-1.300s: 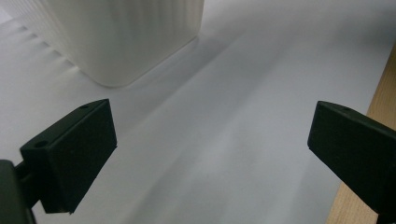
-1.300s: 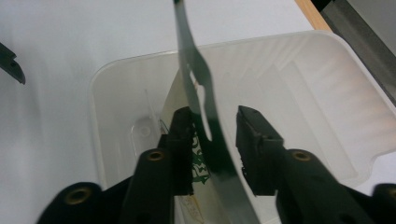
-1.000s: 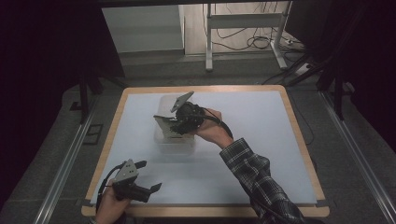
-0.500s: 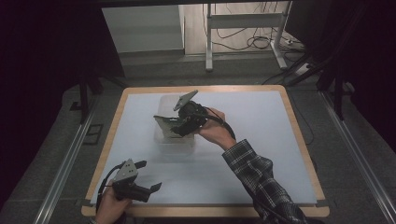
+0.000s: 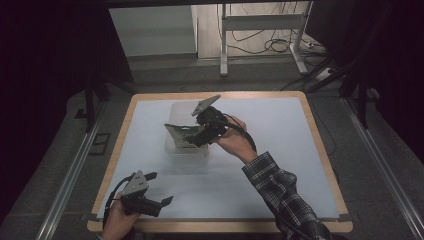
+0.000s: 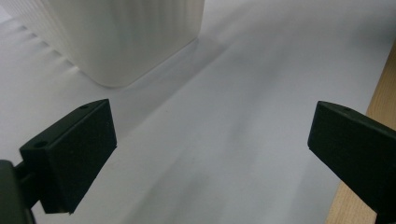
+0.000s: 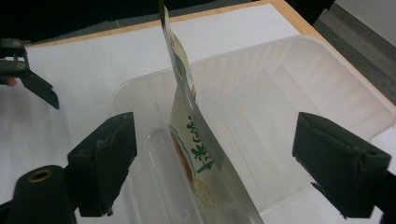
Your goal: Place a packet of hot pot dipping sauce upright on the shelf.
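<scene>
Black right claw (image 7: pixel 212 172) wide open around upright packet (image 7: pixel 189 121), seemingly untouching.

Right gripper (image 5: pixel 186 134) has drifted slightly toward 6 o'clock over the clear tub (image 5: pixel 186 145). Its jaws now stand wide apart. The packet (image 7: pixel 189 140) stands free in the tub.

Packet (image 7: pixel 191 140) standing on edge between the right gripper's (image 7: pixel 215 158) spread jaws, nearer the left jaw, is showing green brush-style characters running down its face, seemingly Japanese or Chinese, too steeply angled to read. Round orange-outlined emblems sitting beside them, unreadable. No other legible text showing.
</scene>
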